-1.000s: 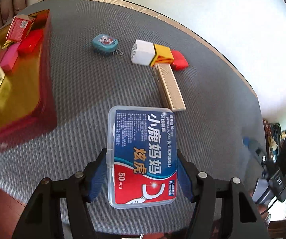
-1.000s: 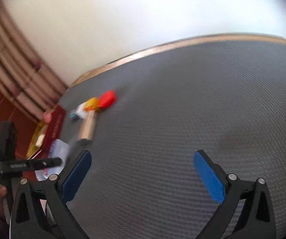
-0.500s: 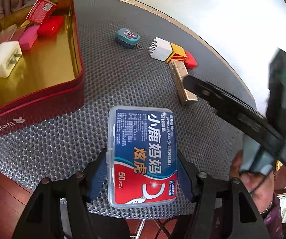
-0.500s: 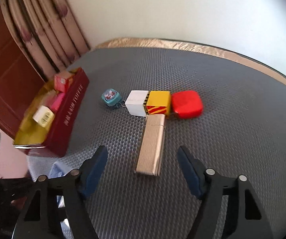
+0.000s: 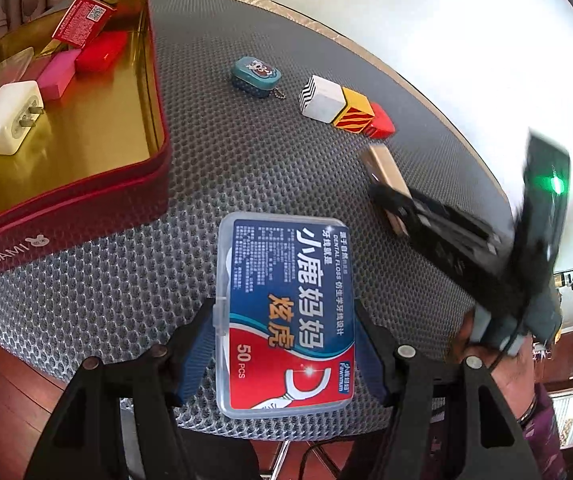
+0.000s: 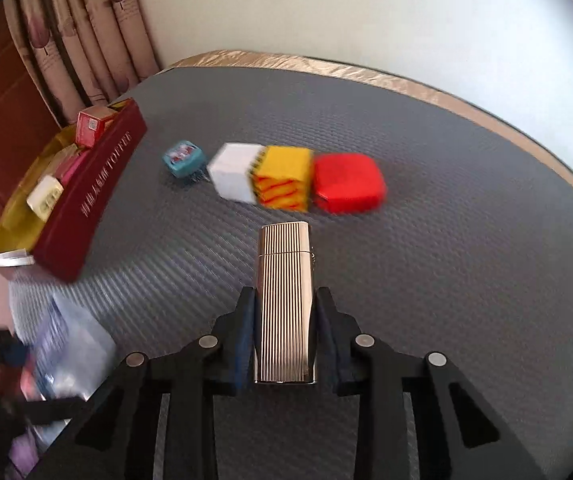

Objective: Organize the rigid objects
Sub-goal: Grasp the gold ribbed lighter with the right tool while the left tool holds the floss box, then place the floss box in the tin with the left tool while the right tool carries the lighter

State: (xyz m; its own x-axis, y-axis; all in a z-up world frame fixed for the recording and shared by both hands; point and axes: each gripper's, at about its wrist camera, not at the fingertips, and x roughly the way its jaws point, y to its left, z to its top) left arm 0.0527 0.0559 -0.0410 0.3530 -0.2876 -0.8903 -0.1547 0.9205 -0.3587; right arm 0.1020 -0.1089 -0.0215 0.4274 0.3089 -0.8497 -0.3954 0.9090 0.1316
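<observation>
left wrist view: the left gripper clamps a floss box by its sides, held over the grey mat beside the red tin. right wrist view: the right gripper has just been closing, its jaws now narrow and pressing both sides of the ribbed lighter, which lies on the mat just before the white, yellow and red blocks.

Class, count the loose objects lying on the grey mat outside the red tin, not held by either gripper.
4: the teal keychain case, then a touching row of white cube, yellow cube and red case. More may lie hidden behind the grippers.
</observation>
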